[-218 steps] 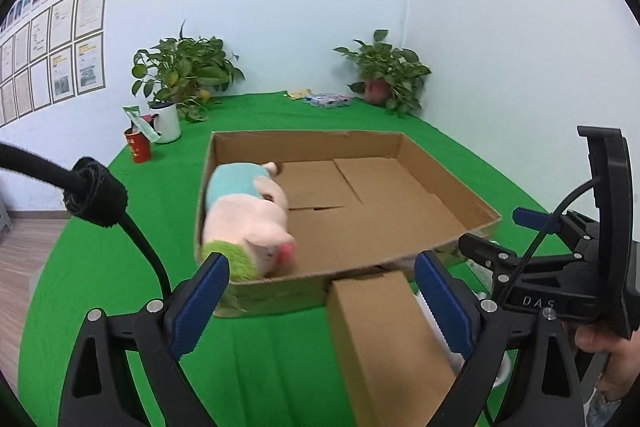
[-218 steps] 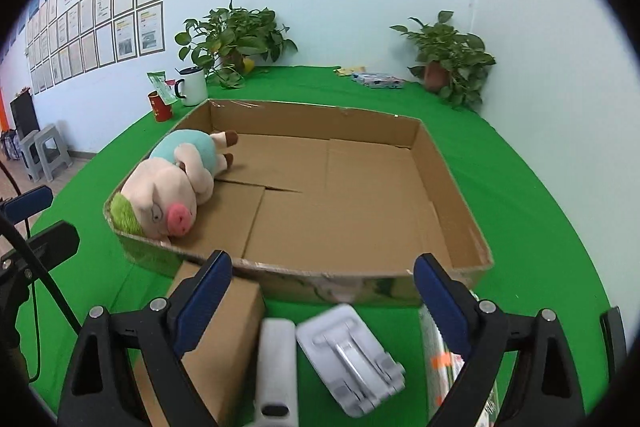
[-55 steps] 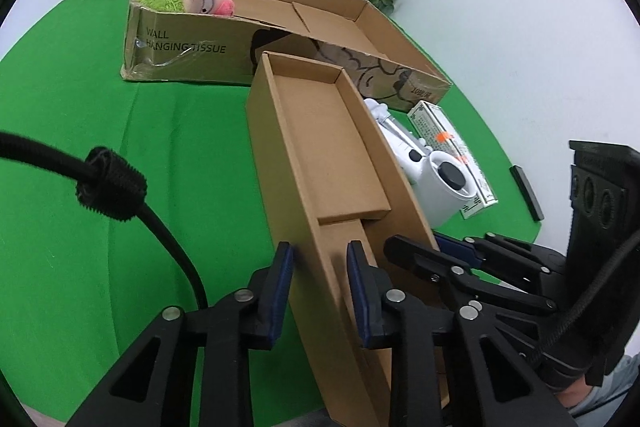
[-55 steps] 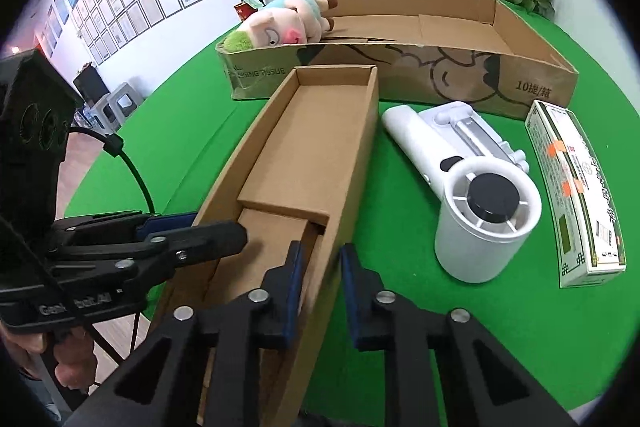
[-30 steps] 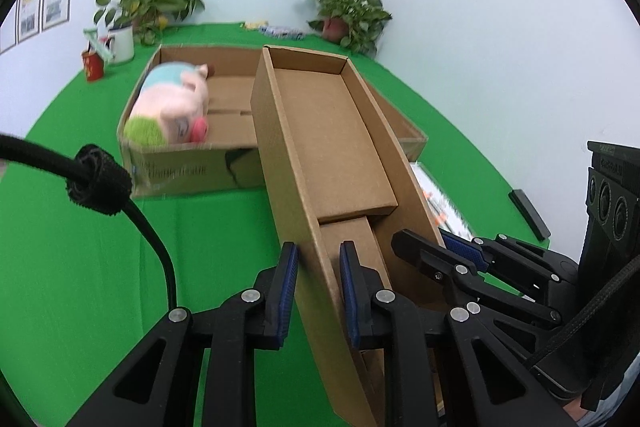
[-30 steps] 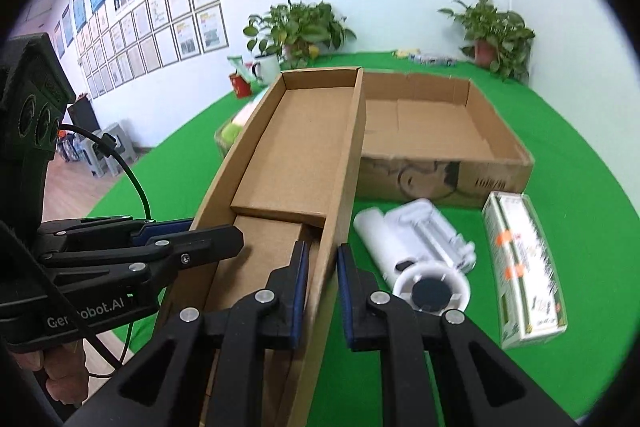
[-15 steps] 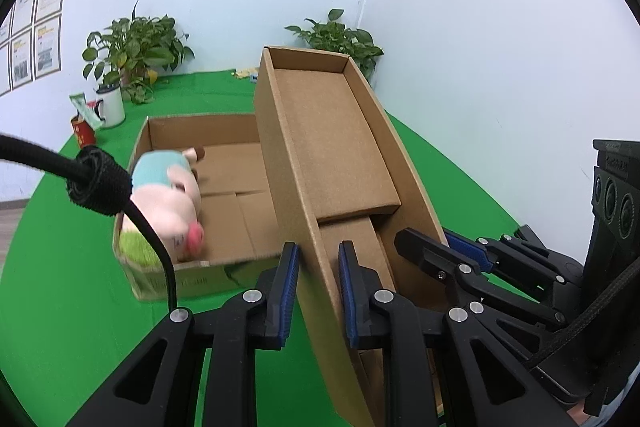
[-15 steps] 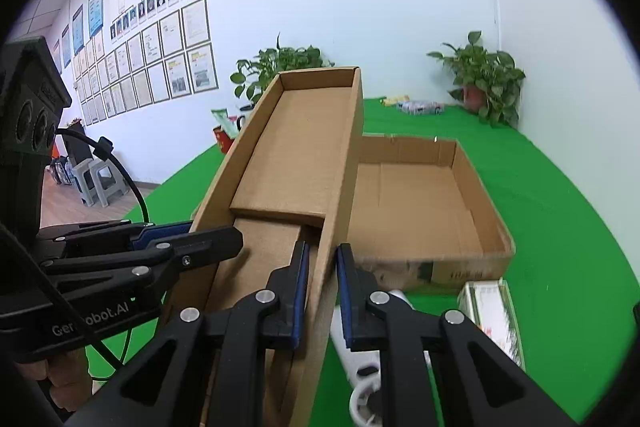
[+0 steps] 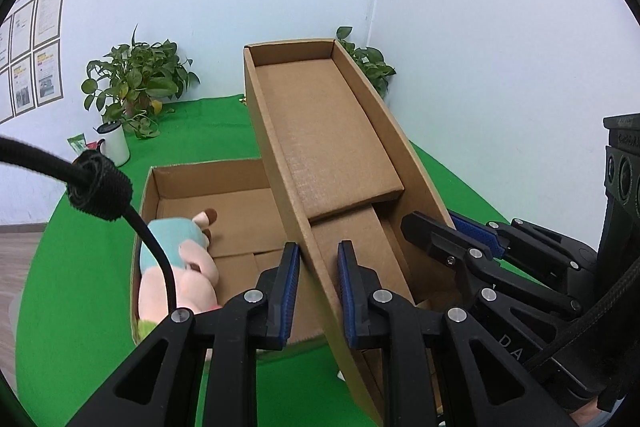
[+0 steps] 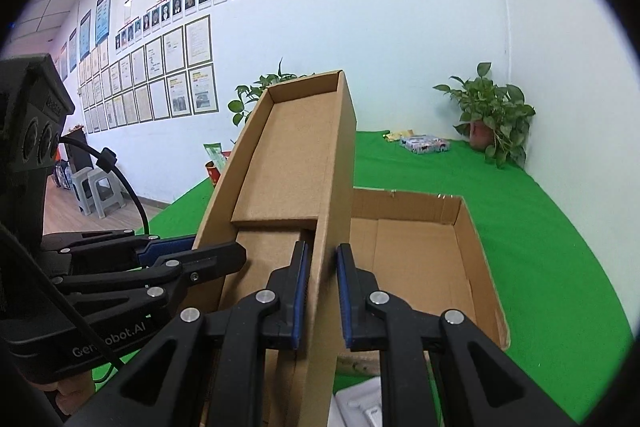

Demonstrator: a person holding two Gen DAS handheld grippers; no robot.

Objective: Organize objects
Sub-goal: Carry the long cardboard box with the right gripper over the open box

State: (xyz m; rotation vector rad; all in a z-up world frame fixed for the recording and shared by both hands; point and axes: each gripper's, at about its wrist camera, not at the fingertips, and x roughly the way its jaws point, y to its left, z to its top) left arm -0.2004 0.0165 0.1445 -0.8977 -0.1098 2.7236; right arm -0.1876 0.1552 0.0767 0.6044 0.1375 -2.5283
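Narrow box (image 9: 332, 131) is riding higher now, both grippers (image 9: 318, 291) (image 10: 322, 291) clamping its walls, carrying it, lowering into big carton (image 10: 460, 227) next.

Bright, even light; fisheye-warped edges

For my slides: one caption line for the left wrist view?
Both tools, left and right, grip a long cardboard tray raised above the big box holding a plush pig.

My black grippers' fingers (image 9: 289, 291) have blue pads; the boxes (image 9: 332, 131) are plain brown, the tablecloth (image 10: 540, 227) bright green, the plush pig (image 9: 188, 267) pink and teal.
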